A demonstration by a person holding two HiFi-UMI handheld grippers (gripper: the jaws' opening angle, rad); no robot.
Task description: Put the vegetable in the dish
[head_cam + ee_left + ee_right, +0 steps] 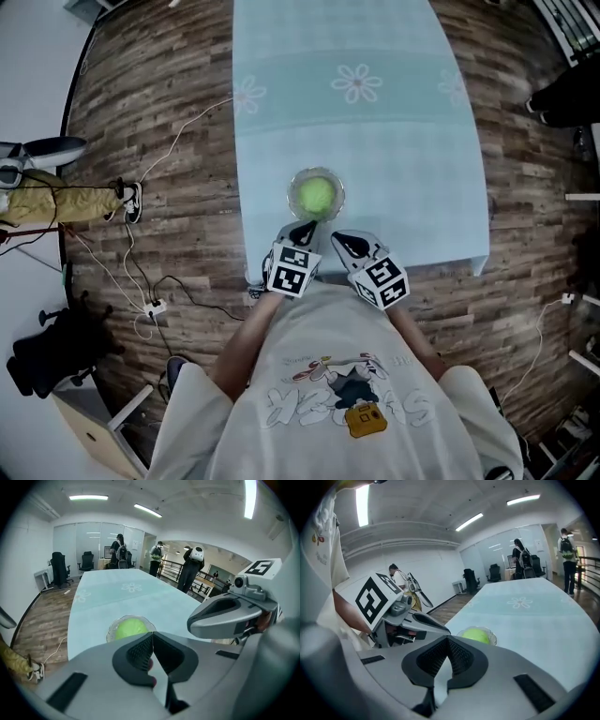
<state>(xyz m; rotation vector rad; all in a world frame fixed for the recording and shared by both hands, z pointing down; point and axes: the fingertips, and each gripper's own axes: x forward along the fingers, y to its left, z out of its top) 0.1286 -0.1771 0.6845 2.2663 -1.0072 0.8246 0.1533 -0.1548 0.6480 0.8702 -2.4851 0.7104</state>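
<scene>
The vegetable [316, 194], a round light-green ball, already lies inside the dish [292, 190], so we judge that the placing itself is done.

Nearest to us, at the near edge of the table [375, 141], the two grippers hang side by side. The left gripper [302, 230] has its jaws pressed together at the tips, and its own view shows nothing between them. The right gripper [337, 242] is the same: its jaws meet at the tips and carry nothing.

Just beyond the tips stands the clear glass dish with the vegetable in its middle. From the left gripper it lies straight ahead and a little to the left. From the right gripper it lies ahead and a little to the right. In the head view the left tips come close to the near rim of the dish, while the right tips are somewhat further back, so the left gripper is the nearer one. We cannot tell if the left tips touch the rim. The vegetable looks round, and we see no long axis to line up with.

Further away the table is covered by a pale blue cloth with flower prints.
</scene>
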